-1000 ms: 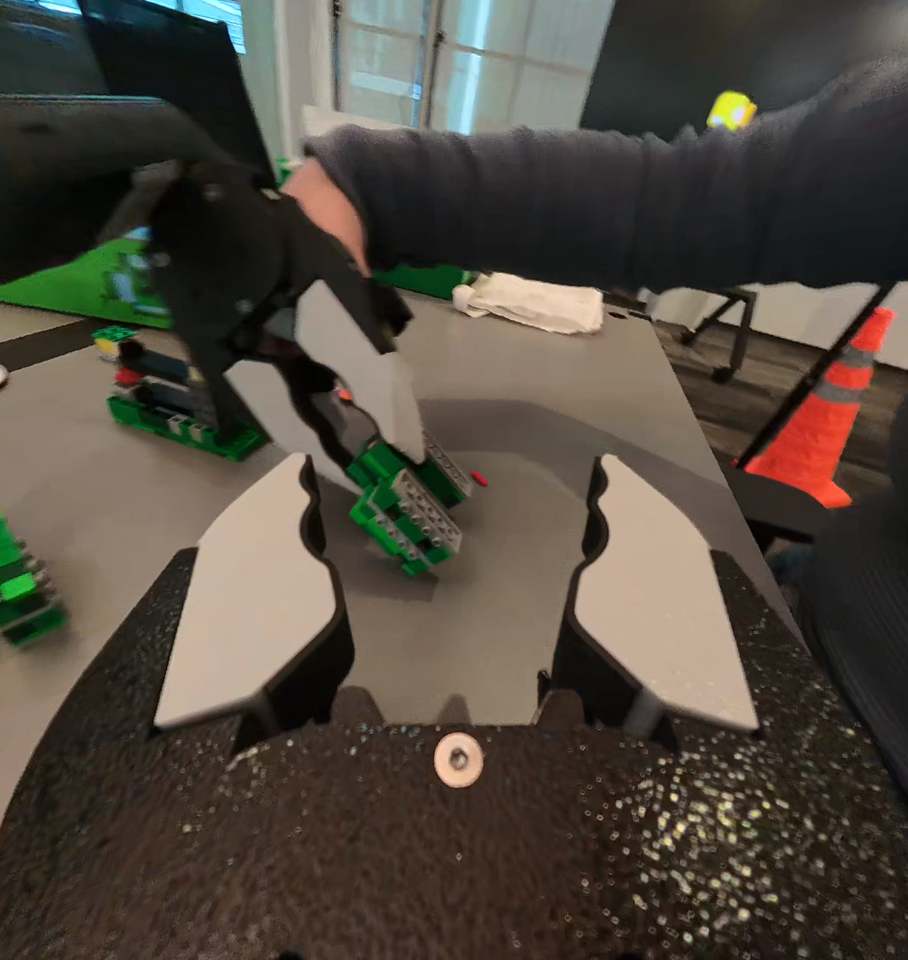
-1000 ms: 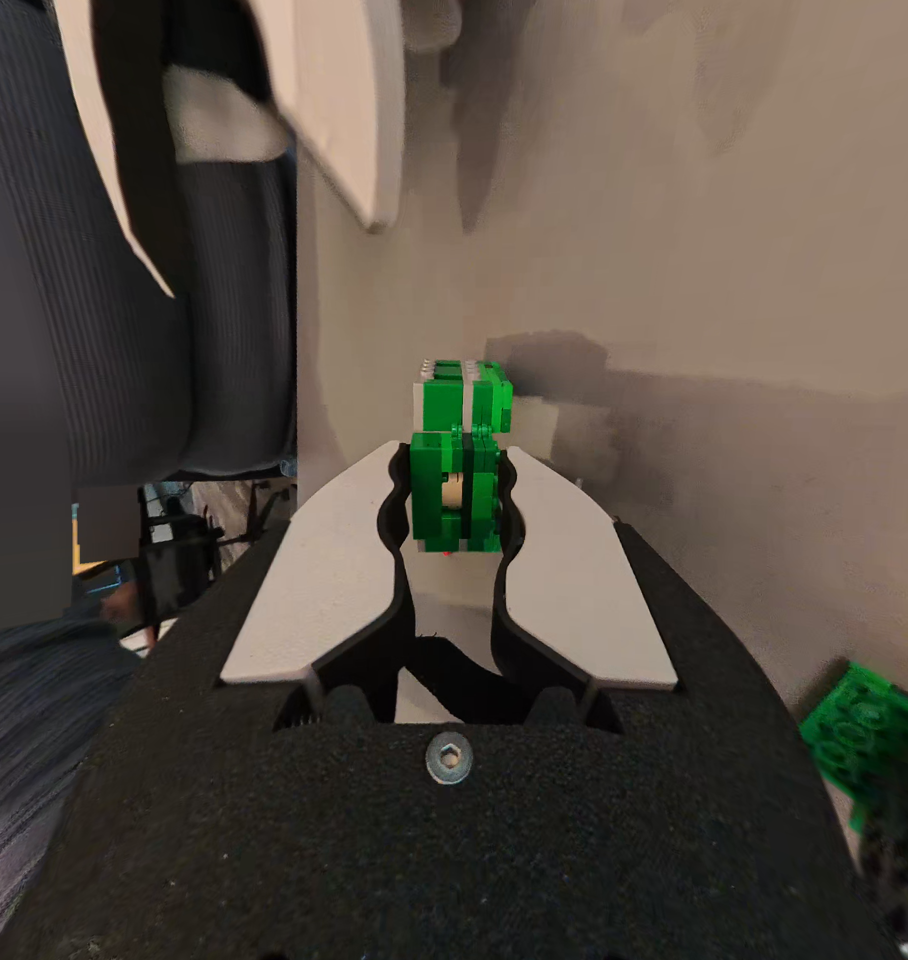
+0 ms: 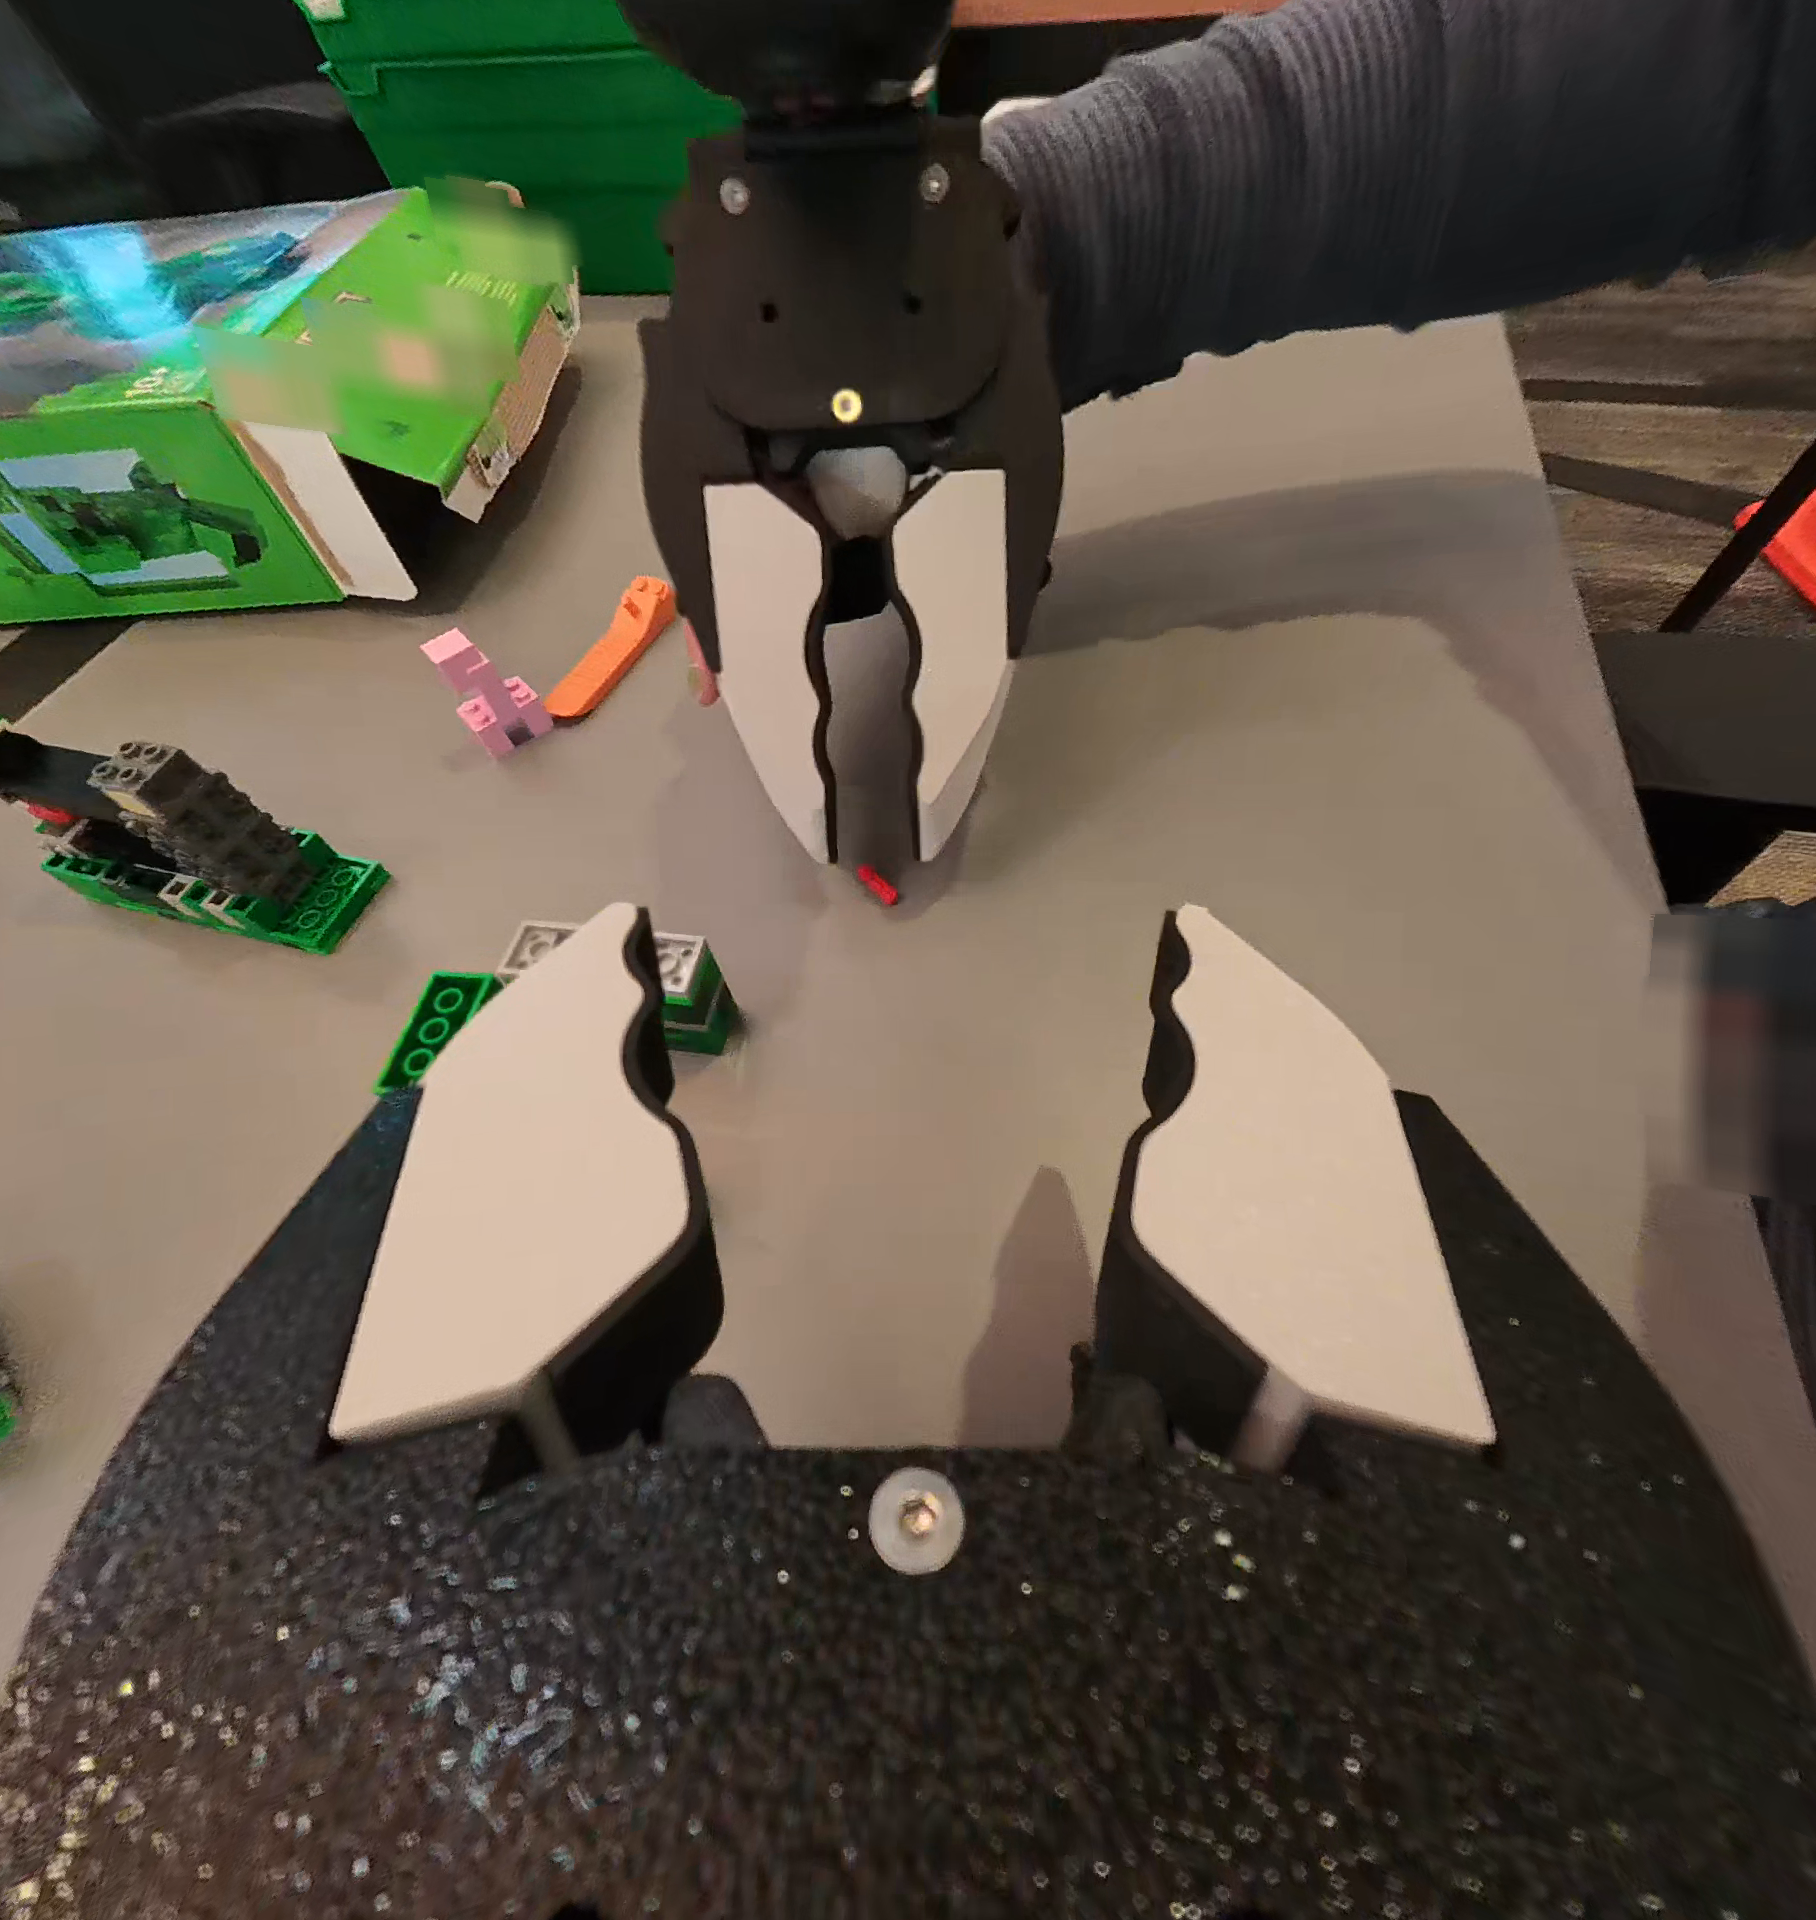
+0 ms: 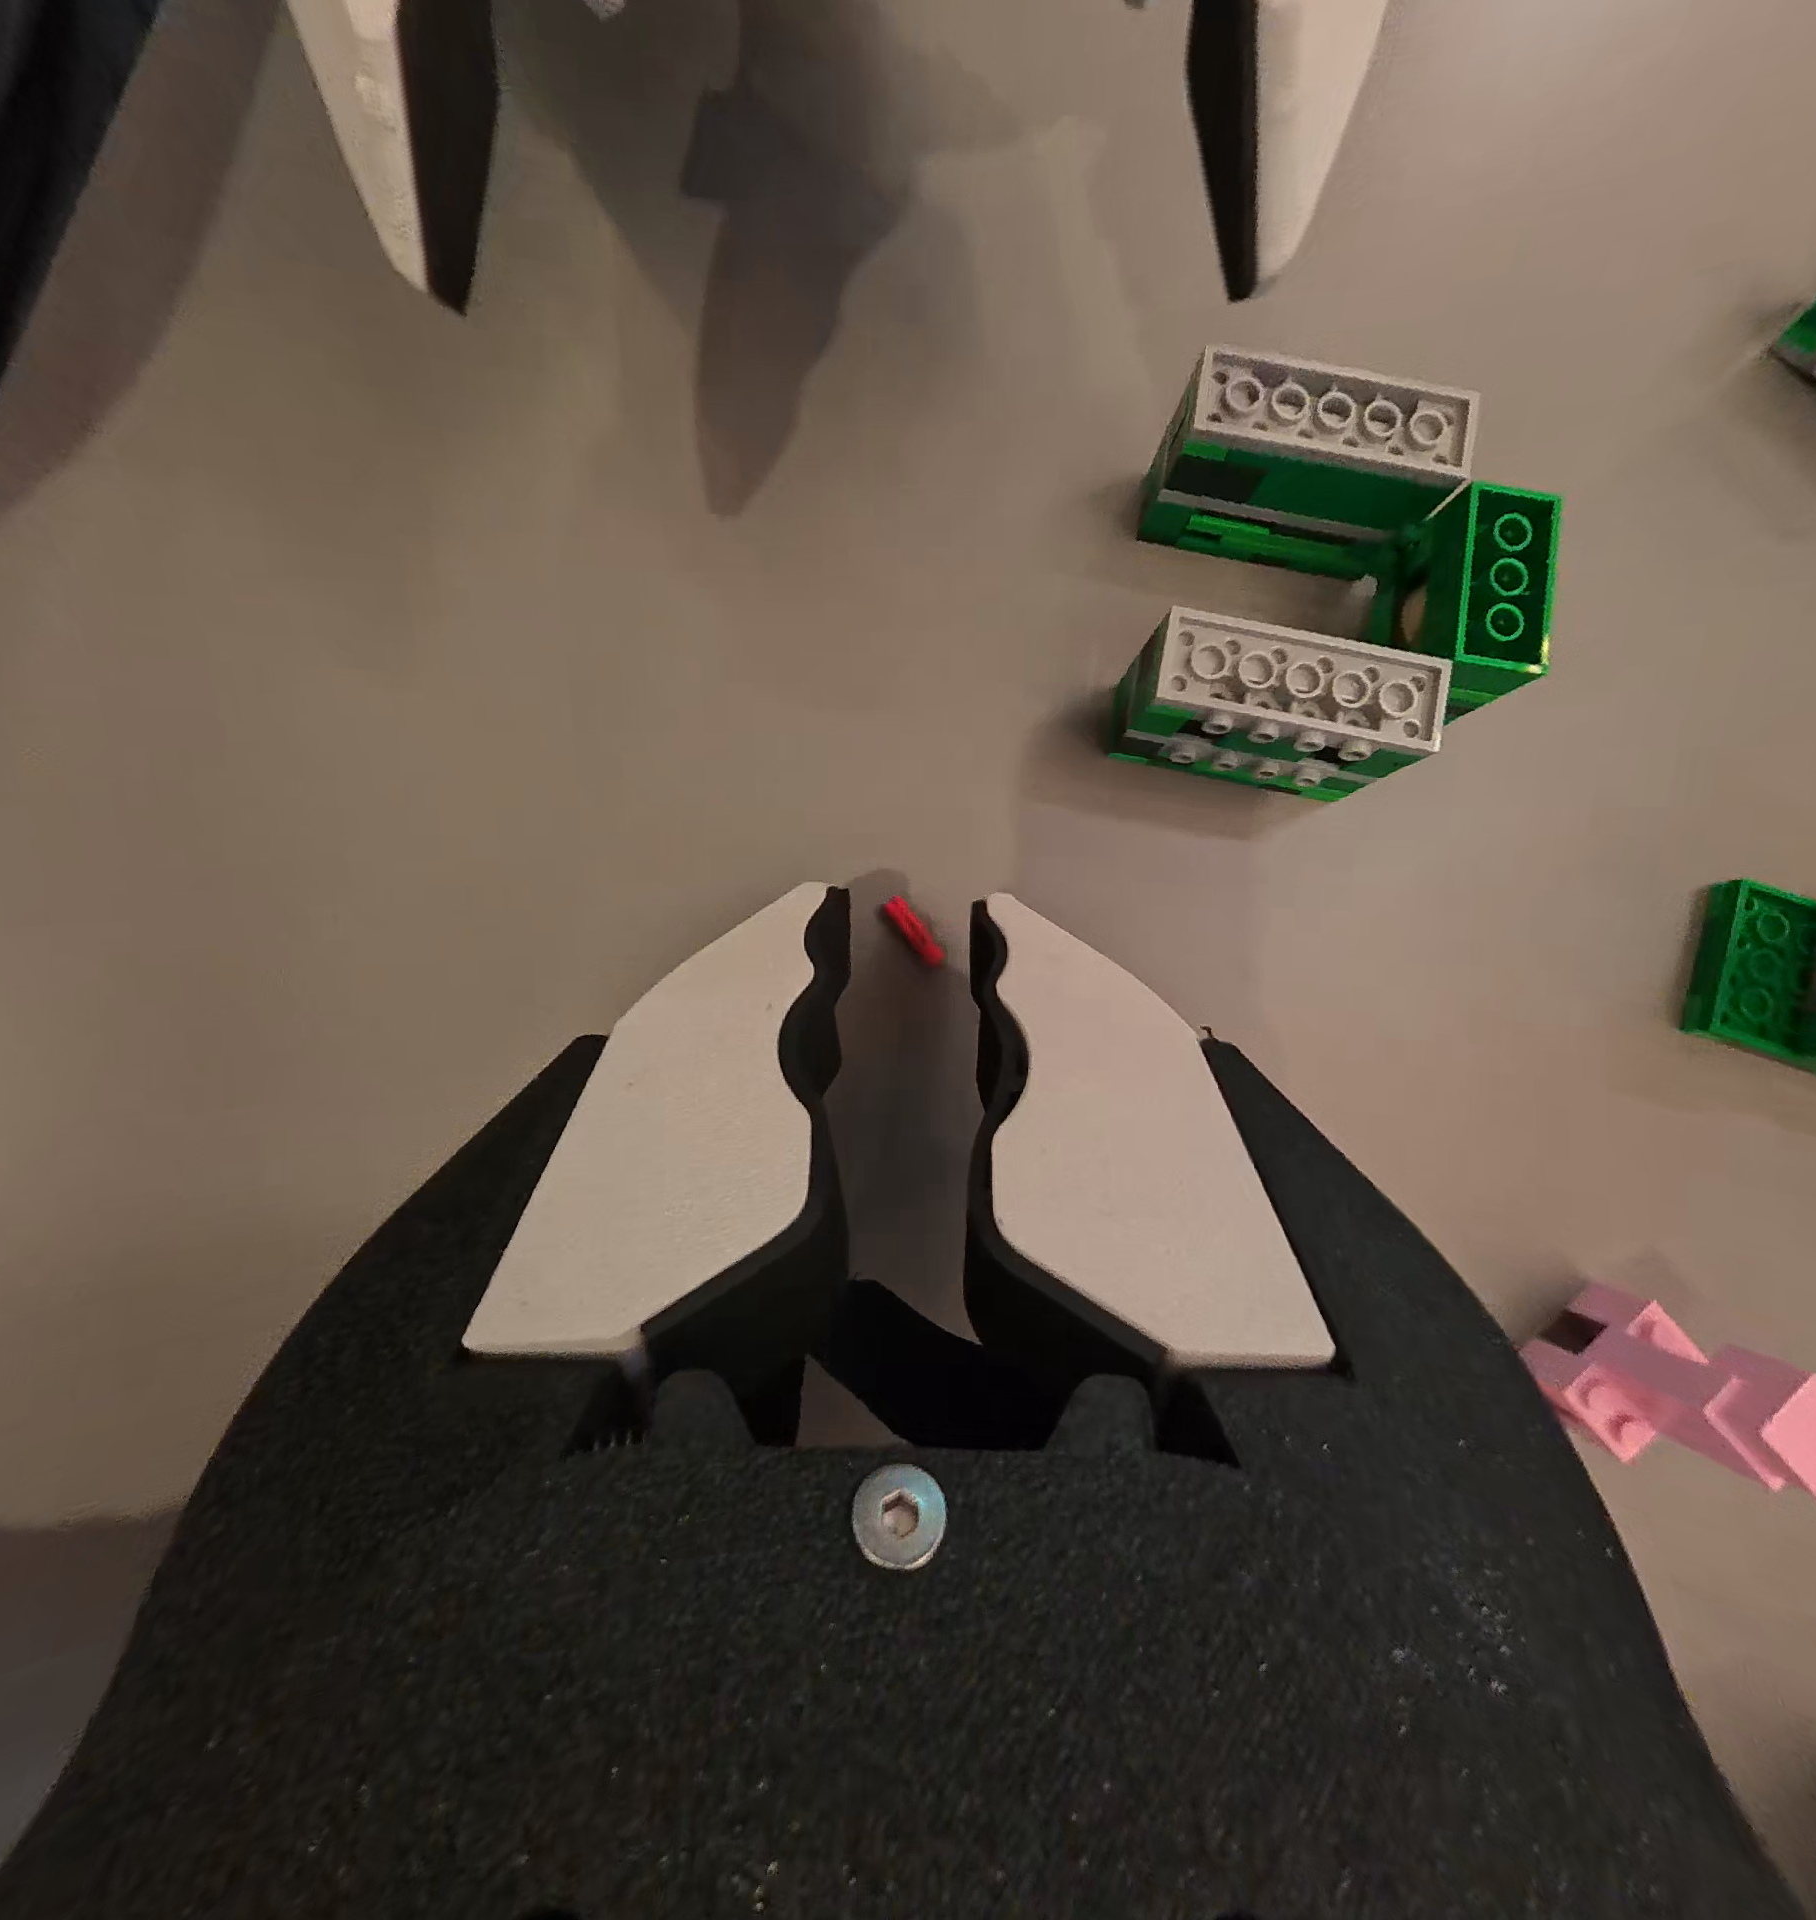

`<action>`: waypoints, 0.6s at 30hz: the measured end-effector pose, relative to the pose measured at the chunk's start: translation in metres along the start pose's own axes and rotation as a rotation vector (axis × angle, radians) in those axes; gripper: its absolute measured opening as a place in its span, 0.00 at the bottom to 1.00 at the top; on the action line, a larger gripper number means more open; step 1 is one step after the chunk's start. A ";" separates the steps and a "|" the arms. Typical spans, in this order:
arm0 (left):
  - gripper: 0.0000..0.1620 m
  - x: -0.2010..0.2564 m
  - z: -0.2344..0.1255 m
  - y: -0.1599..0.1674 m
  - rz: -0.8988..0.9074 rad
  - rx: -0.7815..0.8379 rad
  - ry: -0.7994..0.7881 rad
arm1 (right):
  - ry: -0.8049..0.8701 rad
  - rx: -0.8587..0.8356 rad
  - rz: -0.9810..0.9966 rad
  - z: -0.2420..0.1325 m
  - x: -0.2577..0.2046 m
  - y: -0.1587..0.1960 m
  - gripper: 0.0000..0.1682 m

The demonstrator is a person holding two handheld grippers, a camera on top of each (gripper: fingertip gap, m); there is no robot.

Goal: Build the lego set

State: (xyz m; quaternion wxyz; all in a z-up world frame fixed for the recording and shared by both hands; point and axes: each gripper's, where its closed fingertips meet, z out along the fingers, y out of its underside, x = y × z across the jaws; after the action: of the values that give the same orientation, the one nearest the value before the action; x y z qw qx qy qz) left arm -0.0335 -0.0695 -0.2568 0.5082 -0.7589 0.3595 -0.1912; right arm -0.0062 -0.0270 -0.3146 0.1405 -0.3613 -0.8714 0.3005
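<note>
Hovering over the grey bench (image 3: 1299, 790), left gripper (image 3: 909, 925) spread wide, holding nothing. Just beyond its left finger: green-and-grey brick assembly (image 4: 1309, 582) lying on the bench. Farther on, right gripper (image 4: 909, 904) points tips-down, fingers parted narrowly, empty, small red peg (image 4: 912, 932) lying between its tips. Beyond: pink brick figure (image 3: 493, 701), orange wedge-shaped tool (image 3: 613, 649), green cardboard box (image 3: 145, 499).

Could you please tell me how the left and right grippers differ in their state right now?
The left gripper has its jaws spread wide with only bare table between them; the right gripper has its jaws narrowed, apart around a tiny red lego pin, not yet clamped. The left hangs back; the right points down at the grey table. Both hold nothing.
</note>
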 end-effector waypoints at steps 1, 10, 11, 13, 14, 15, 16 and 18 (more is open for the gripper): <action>0.55 0.001 0.000 0.001 -0.003 -0.004 -0.005 | -0.017 0.005 -0.005 0.001 0.001 0.000 0.12; 0.48 -0.004 0.004 0.006 -0.046 -0.022 -0.054 | -0.113 -0.007 -0.059 0.009 0.002 0.011 0.06; 0.46 -0.006 0.005 0.007 -0.046 -0.026 -0.066 | -0.116 -0.002 -0.057 0.009 0.002 0.010 0.02; 0.40 -0.008 0.008 0.008 -0.042 -0.029 -0.088 | -0.096 0.015 -0.054 0.009 0.005 0.008 0.02; 0.37 -0.010 0.009 0.008 -0.035 -0.033 -0.103 | -0.073 0.036 -0.061 0.007 0.007 0.005 0.02; 0.34 -0.012 0.011 0.008 -0.022 -0.036 -0.123 | -0.050 0.064 -0.070 0.004 0.008 -0.001 0.02; 0.32 -0.015 0.013 0.008 -0.002 -0.040 -0.150 | -0.030 0.097 -0.079 0.000 0.008 -0.009 0.02; 0.27 -0.017 0.016 0.006 0.067 -0.047 -0.179 | -0.005 0.162 -0.097 -0.009 0.007 -0.024 0.02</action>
State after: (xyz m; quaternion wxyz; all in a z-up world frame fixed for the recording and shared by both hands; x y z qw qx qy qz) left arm -0.0362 -0.0485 -0.2674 0.5263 -0.7724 0.3421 -0.0971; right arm -0.0203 -0.0322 -0.2923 0.1814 -0.3055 -0.8611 0.3638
